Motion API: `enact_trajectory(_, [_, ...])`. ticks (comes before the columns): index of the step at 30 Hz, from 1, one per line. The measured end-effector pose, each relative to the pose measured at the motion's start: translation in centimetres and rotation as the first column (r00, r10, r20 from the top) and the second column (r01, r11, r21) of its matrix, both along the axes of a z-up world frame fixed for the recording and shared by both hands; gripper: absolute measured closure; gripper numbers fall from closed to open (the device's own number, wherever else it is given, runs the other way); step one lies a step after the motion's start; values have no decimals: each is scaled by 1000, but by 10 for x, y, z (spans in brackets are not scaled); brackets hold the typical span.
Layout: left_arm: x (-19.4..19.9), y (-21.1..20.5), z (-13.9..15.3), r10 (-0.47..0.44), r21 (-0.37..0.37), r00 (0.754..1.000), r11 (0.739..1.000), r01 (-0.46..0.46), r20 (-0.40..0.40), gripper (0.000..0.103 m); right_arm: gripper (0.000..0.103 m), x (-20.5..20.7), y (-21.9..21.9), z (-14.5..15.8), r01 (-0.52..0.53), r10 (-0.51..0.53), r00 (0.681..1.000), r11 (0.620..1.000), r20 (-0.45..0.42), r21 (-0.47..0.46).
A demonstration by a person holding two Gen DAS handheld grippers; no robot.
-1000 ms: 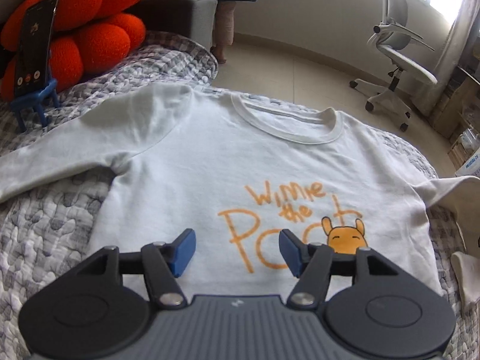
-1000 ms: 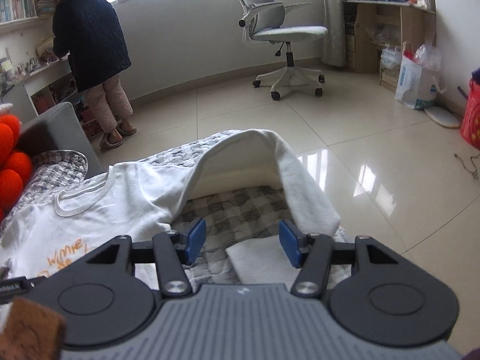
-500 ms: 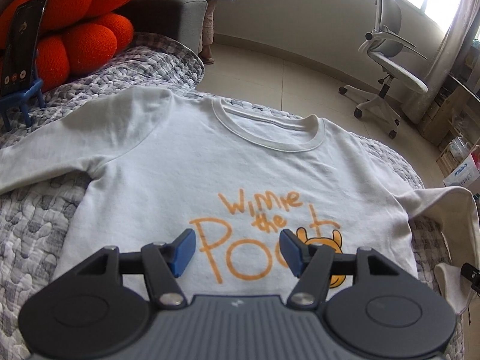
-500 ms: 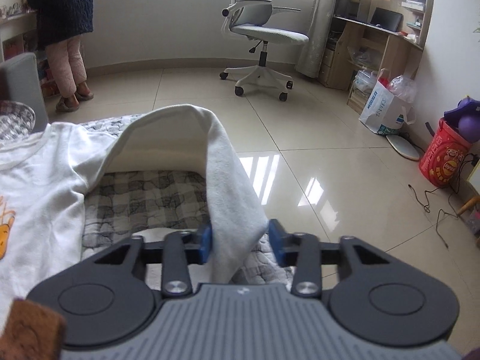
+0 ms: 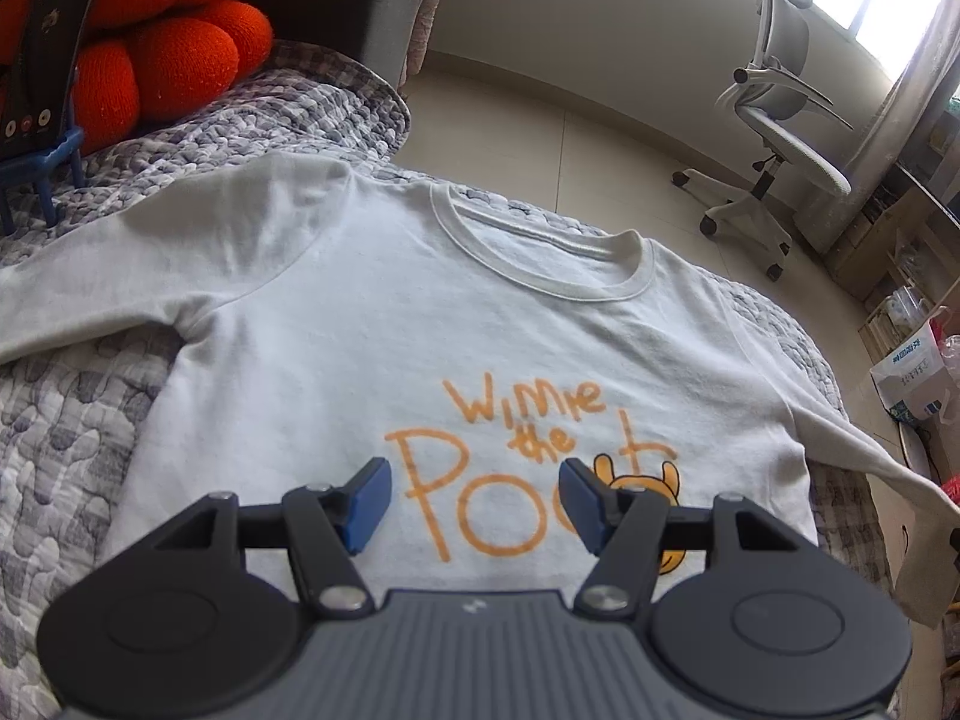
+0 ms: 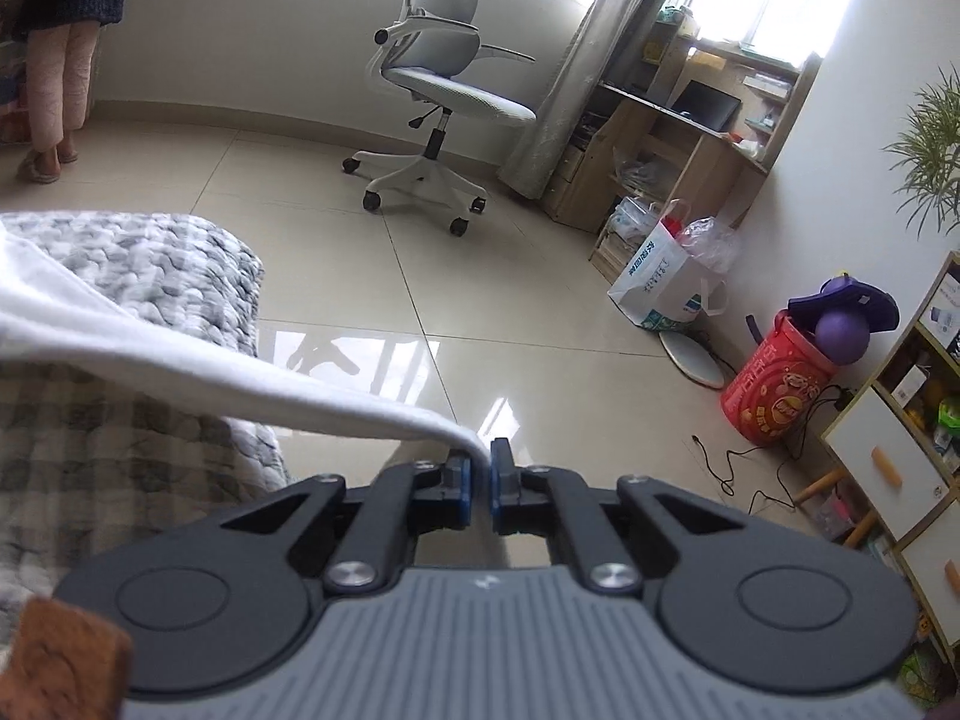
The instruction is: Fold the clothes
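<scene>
While the left gripper [image 5: 474, 504] hangs with its blue fingers [image 5: 366, 501] spread wide and empty, a white long-sleeved shirt [image 5: 372, 324] lies face up on a grey quilted bed [image 5: 66, 420], its orange lettering showing in the gap between the fingers. One sleeve stretches off toward the right edge of the bed. An orange cushion [image 5: 174, 48] and a phone [image 5: 45, 48] on a blue stand sit at the head of the bed. Seen from the right wrist, the right gripper [image 6: 479, 483] has its fingers pinched nearly together on the sleeve's end [image 6: 252, 384], drawn taut beyond the bed above the tiled floor [image 6: 540, 360], an office chair [image 6: 438, 78] behind.
</scene>
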State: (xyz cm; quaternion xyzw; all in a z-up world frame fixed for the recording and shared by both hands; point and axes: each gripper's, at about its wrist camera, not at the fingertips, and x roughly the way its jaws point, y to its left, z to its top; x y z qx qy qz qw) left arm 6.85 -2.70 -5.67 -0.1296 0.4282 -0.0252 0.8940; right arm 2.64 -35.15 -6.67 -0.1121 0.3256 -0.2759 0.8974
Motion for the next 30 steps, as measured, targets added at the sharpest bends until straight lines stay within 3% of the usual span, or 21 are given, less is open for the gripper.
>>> enact_trajectory(6, [0, -1, -1, -8, 2, 1000, 1000, 8, -7, 40, 98, 0, -10, -35, -42, 31, 991, 996, -129, -82])
enact_trajectory(13, [1, 0, -2, -12, 2, 1000, 1000, 12, -12, 40, 93, -17, -37, -58, 51, -10, 971, 985, -240, 166])
enact_trajectory(16, [1, 0, -2, -15, 3, 1000, 1000, 15, -13, 40, 82, -23, -41, -54, 61, -3, 970, 971, -243, 230])
enact_trajectory(20, [3, 1, -2, -13, -7, 1000, 1000, 13, -13, 40, 68, -28, -41, -32, 39, 23, 983, 940, -179, 338])
enact_trajectory(30, [7, -2, 0, -34, -16, 999, 999, 34, -7, 40, 67, 17, -22, 26, -146, 156, 987, 843, 23, 518])
